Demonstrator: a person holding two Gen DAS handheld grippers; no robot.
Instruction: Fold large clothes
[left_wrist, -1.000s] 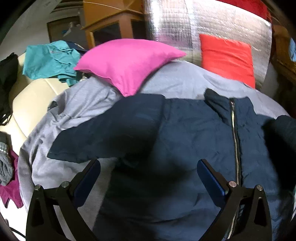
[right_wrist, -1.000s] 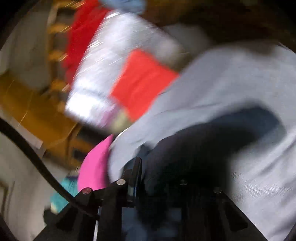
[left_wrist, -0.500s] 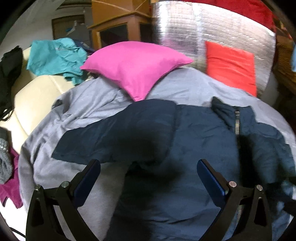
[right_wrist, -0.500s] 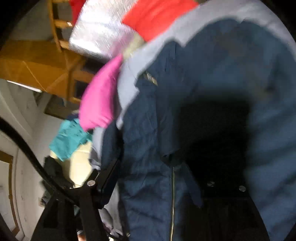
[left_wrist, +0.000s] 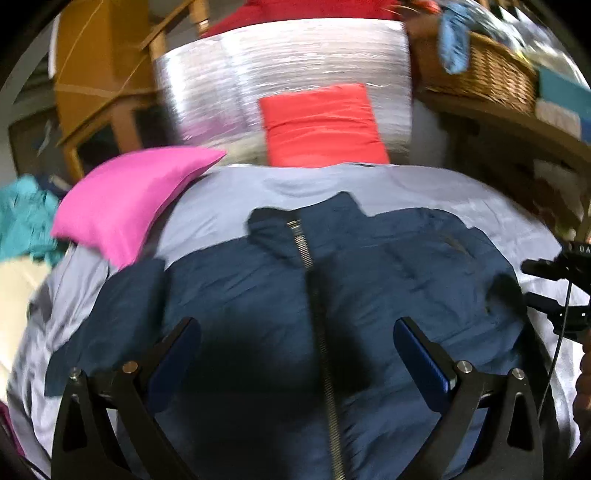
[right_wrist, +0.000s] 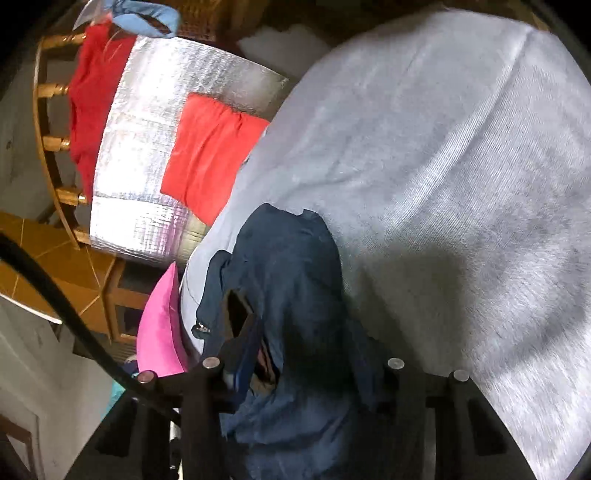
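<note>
Navy jacket (left_wrist: 369, 280) lying below the wide-apart left gripper (left_wrist: 295, 354), bunching between the closing right gripper (right_wrist: 314, 369) fingers.

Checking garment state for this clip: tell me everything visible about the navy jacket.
The navy jacket lies front up on the grey sheet, zip closed to its standing collar, fabric thin and creased. One sleeve stretches toward the pink pillow. The right gripper is closing with bunched fabric between its jaws; the left gripper hovers open above.
</note>
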